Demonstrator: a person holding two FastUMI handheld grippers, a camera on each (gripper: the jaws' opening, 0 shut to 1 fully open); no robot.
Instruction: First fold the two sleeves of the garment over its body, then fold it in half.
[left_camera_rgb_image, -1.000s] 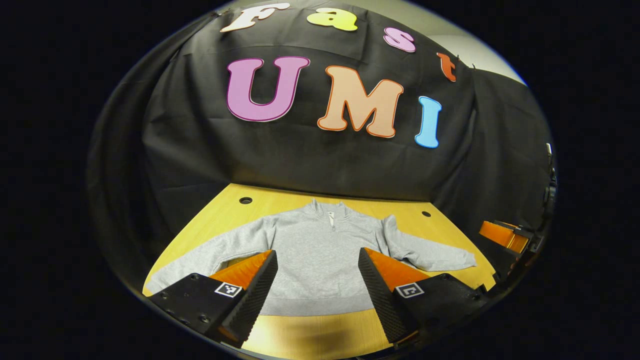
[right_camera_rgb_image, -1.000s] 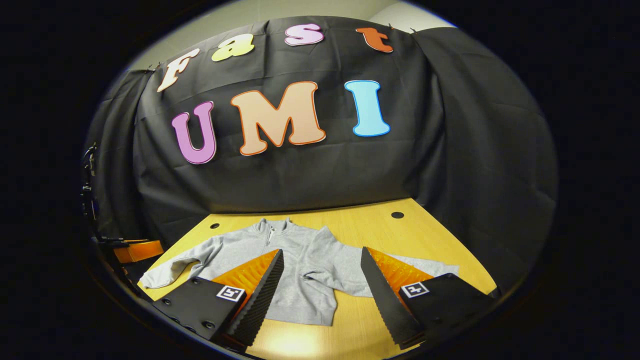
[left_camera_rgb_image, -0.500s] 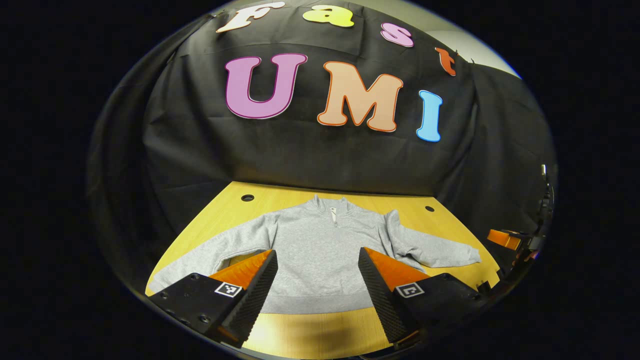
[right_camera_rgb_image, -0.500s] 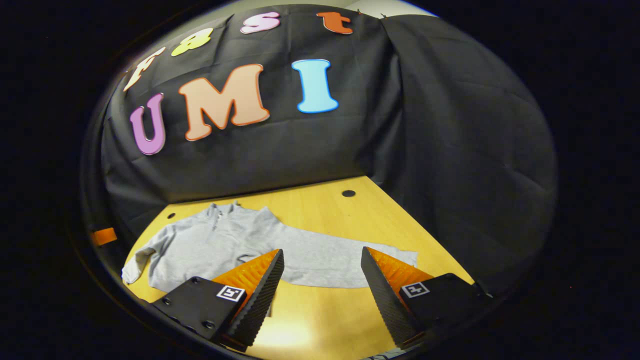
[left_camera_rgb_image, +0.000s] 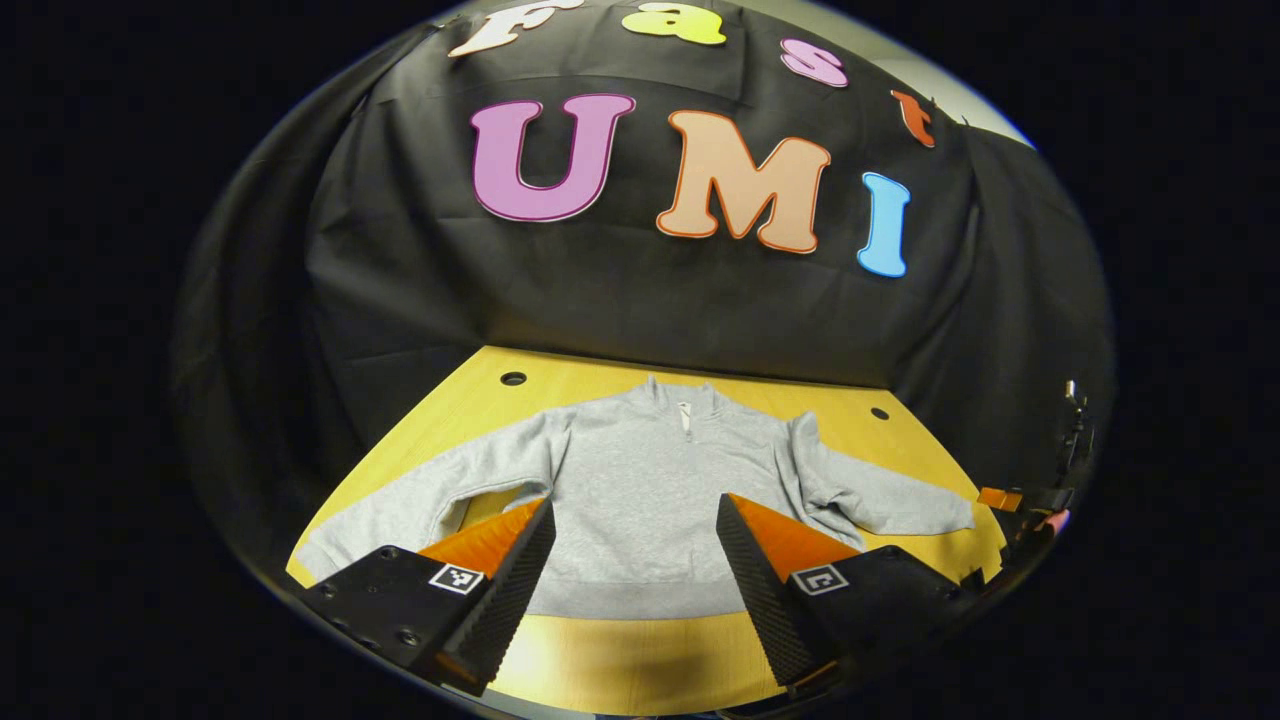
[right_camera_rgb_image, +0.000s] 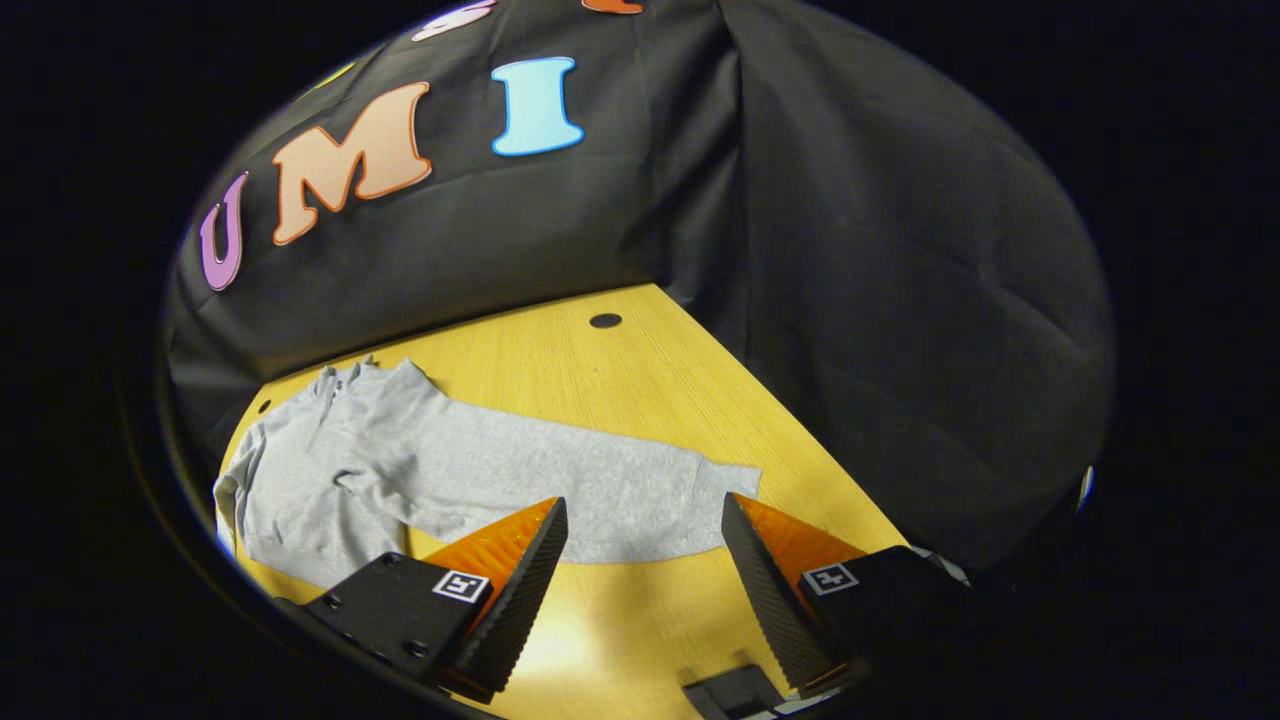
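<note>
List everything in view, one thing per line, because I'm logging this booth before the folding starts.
sweatshirt: one, grey, flat on the table, both sleeves spread out
table: one, yellow wood, under the sweatshirt
holes: two, dark, near the table's back edge
booth wall: one, black cloth, behind and beside the table
left tool: one, open, over the hem
right tool: one, open, near the right sleeve's cuff
</note>
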